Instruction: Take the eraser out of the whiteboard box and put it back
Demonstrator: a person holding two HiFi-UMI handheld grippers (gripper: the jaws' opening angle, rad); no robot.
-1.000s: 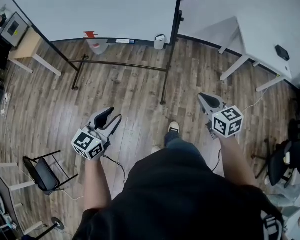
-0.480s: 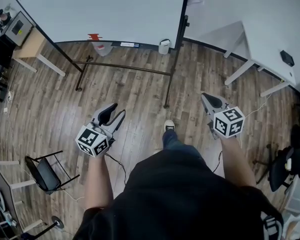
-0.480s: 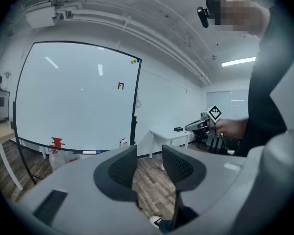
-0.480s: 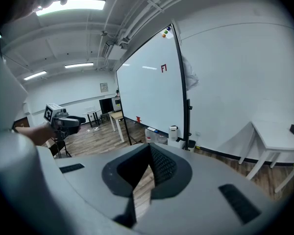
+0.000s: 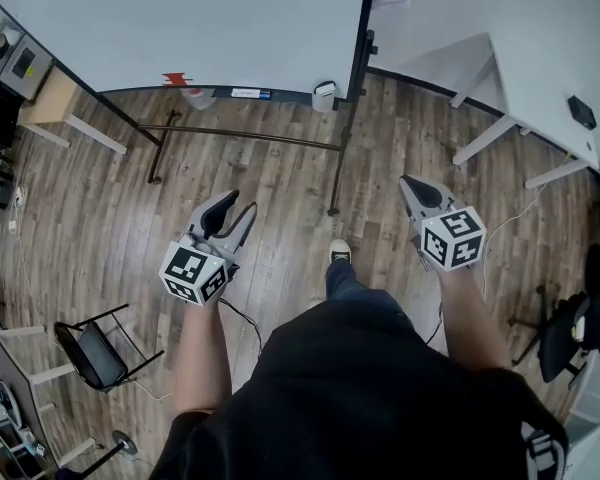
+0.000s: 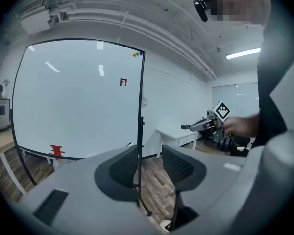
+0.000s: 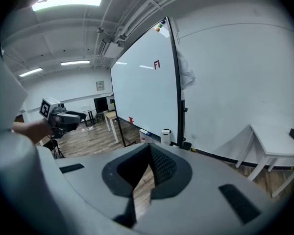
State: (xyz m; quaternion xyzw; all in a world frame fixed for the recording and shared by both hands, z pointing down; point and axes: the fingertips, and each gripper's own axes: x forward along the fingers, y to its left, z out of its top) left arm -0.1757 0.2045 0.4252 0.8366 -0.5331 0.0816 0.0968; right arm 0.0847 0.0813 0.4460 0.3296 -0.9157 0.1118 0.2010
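whiteboard box [image 5: 322,90] far off; contents indiscernible

Brown wood-plank floor [image 5: 270,183]; a large whiteboard [image 5: 180,18] on a black-legged stand; a white table [image 5: 550,58] at the right beside a white wall [image 7: 225,72]; 1 black chair [image 5: 92,353] lower left; strip lights [image 7: 71,1] glowing on the ceiling.

Left tool [image 5: 241,203] gapes empty, right tool [image 5: 405,181] pressed closed, both pointing forward.
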